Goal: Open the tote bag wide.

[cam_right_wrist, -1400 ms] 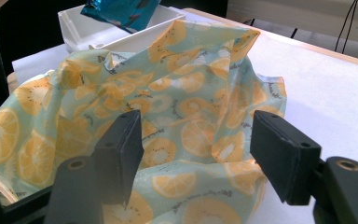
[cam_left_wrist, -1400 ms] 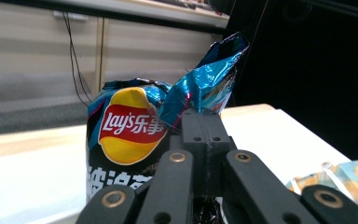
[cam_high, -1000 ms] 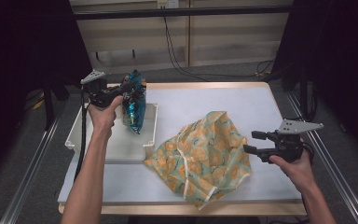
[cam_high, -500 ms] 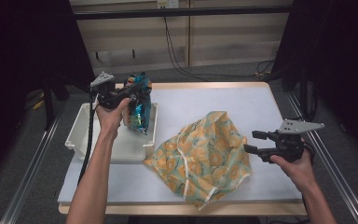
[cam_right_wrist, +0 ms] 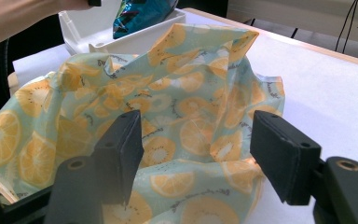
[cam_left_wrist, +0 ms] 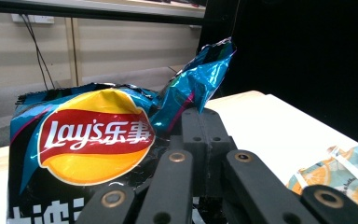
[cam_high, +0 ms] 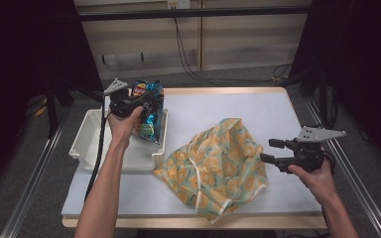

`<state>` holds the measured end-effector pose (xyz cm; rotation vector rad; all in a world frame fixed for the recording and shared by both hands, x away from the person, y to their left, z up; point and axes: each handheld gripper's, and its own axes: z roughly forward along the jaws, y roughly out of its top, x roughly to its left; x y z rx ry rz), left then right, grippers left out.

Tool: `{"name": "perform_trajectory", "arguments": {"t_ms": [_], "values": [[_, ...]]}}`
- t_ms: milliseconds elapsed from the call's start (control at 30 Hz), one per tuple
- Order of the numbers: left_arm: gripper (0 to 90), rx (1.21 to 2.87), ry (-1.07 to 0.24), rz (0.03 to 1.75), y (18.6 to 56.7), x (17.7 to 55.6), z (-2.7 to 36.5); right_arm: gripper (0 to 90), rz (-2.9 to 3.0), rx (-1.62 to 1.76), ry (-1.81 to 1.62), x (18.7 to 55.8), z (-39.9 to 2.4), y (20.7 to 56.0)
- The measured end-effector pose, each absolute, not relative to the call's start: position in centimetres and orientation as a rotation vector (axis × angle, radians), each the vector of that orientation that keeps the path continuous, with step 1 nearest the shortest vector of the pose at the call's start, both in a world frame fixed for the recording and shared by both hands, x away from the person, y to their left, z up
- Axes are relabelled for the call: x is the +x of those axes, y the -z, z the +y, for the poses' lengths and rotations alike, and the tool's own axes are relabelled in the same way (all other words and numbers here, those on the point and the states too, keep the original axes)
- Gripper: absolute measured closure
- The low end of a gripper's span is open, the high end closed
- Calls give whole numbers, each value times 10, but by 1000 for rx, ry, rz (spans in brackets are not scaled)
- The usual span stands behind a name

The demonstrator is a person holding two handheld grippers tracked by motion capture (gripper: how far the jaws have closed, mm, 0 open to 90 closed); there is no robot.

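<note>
A: Lay's chip bag (cam_high: 149, 111), blue and crinkled, with a red and yellow logo — where is it?

B: It hangs upright over the right end of a white plastic bin (cam_high: 87, 144) at the left side of the table (cam_high: 238, 104). The left tool (cam_high: 146, 101) has its jaws pressed together on the bag's upper edge, pinching the foil. In the left gripper view the logo sits just left of the black jaws, and a twisted corner of the bag (cam_left_wrist: 93, 140) stands up above them.

A: And the bag's lower end?

B: It dips inside the bin's walls. I cannot tell whether it touches the bin floor.

A: What does the right tool (cam_high: 268, 151) do?

B: Its jaws are spread, with nothing pinched. It sits level at the right side of the table, pointing at a fabric bag (cam_high: 218, 166) printed with orange slices on pale green. In the right gripper view the fabric bag (cam_right_wrist: 168, 121) lies crumpled just ahead of the two black jaws, and its cloth shows in the gap between them. I cannot tell whether the jaws touch it.

A: How do the bin and fabric bag sit?

B: Side by side, the cloth's left edge just beside the bin's near right corner.
</note>
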<state>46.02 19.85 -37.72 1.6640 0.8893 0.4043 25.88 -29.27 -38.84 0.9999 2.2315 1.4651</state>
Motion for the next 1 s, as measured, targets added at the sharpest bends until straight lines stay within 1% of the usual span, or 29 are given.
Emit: {"name": "perform_trajectory", "arguments": {"t_ms": [167,300,400,833,933,1000], "values": [[900,1691,-415,886,376,459,200,341,2225,1002,-1468,258,-295,388],[900,1692,-399,887,381,458,200,342,2225,1006,-1468,259,-294,388],[900,1687,-418,898,383,459,198,341,2234,1002,-1465,259,-291,389],[882,1689,-341,891,389,461,194,341,2236,998,-1466,260,-291,389],[871,1696,-320,892,390,460,194,340,2233,998,-1467,260,-291,389],[848,1692,-294,882,390,460,194,340,2236,999,-1465,260,-291,389]]}}
